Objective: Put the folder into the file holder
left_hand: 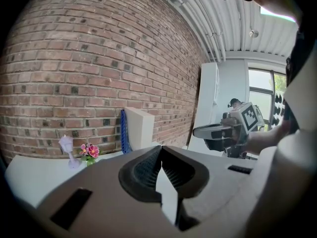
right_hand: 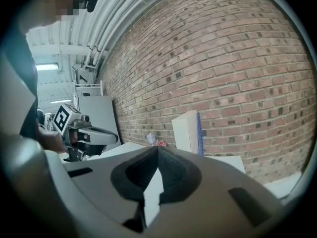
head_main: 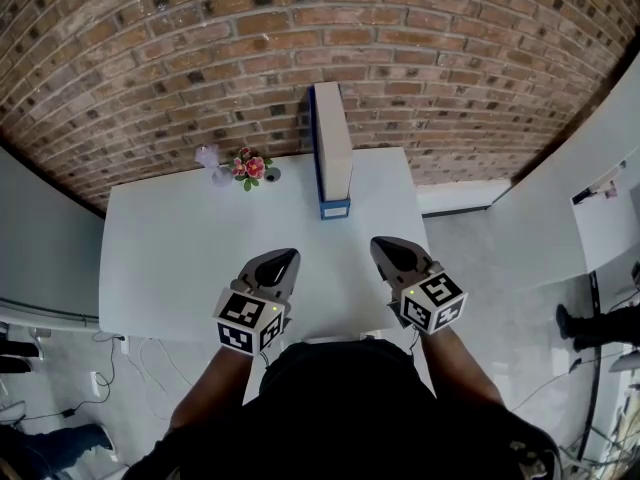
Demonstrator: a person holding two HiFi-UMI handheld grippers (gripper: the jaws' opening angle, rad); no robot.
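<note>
Status: the folder (head_main: 331, 133) is in the file holder (head_main: 334, 209). It stands upright in there, white, edge-on to us. The holder is blue, and we see its blue side and low front lip around the folder. It sits on the white surface (head_main: 170, 268) with its back end at the brick wall (head_main: 180, 38).

We read the left gripper (head_main: 288, 257) as closed: fingers (left_hand: 143, 168) pressed together at the tips, nothing between them. It hovers over the surface on our side of the holder, a bit to the holder's left and well apart from it. Its nose aims roughly toward the wall and slightly down.

Same for the right gripper (head_main: 379, 243): fingers (right_hand: 174, 175) tip to tip, nothing gripped. It hangs on our side of the holder, a bit to its right, also well apart from it.

The two grippers flank the holder's line and are apart from each other. Neither touches the holder or the folder. Each shows up in the other's view, marker cube visible.

Left of the holder, near it and also by the wall, is a small bunch of pink flowers (head_main: 250, 166). Just beyond that is a pale purple vase-like piece (head_main: 211, 162); we can't tell exactly what it is. Right of the holder, past the surface's edge, is grey floor (head_main: 500, 268).
</note>
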